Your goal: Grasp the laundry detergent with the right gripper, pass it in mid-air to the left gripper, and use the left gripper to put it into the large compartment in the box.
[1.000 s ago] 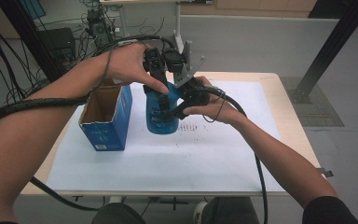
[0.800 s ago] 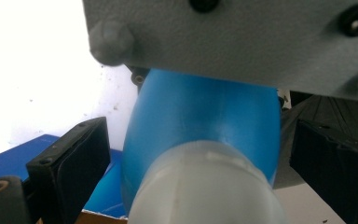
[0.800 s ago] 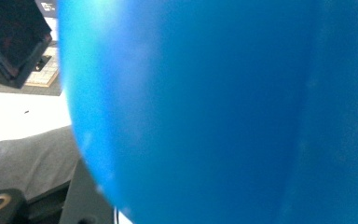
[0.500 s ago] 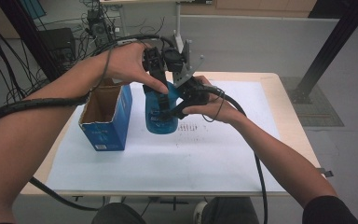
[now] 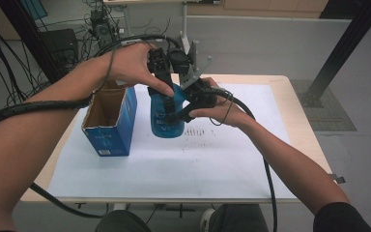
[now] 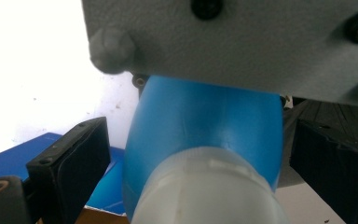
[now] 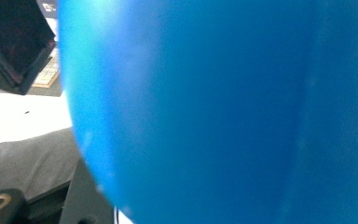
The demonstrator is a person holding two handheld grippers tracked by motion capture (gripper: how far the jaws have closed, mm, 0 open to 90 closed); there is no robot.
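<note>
Grip work is underway: the right gripper [image 5: 186,108] is clamping the blue bottle [image 5: 166,116] by its body near the desk's [image 5: 290,92] far edge, beside the open blue box [image 5: 111,121]. The left gripper [image 5: 162,72] is straddling the bottle's white cap [image 6: 209,191], jaws seemingly apart. Next, I judge, comes pinching the cap. No lettering is legible.

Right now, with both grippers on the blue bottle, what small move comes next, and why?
Probably close the left gripper on the white cap: its jaws stand apart on either side of it, while the right gripper is clamped on the blue bottle, steadying it beside the open box.
</note>
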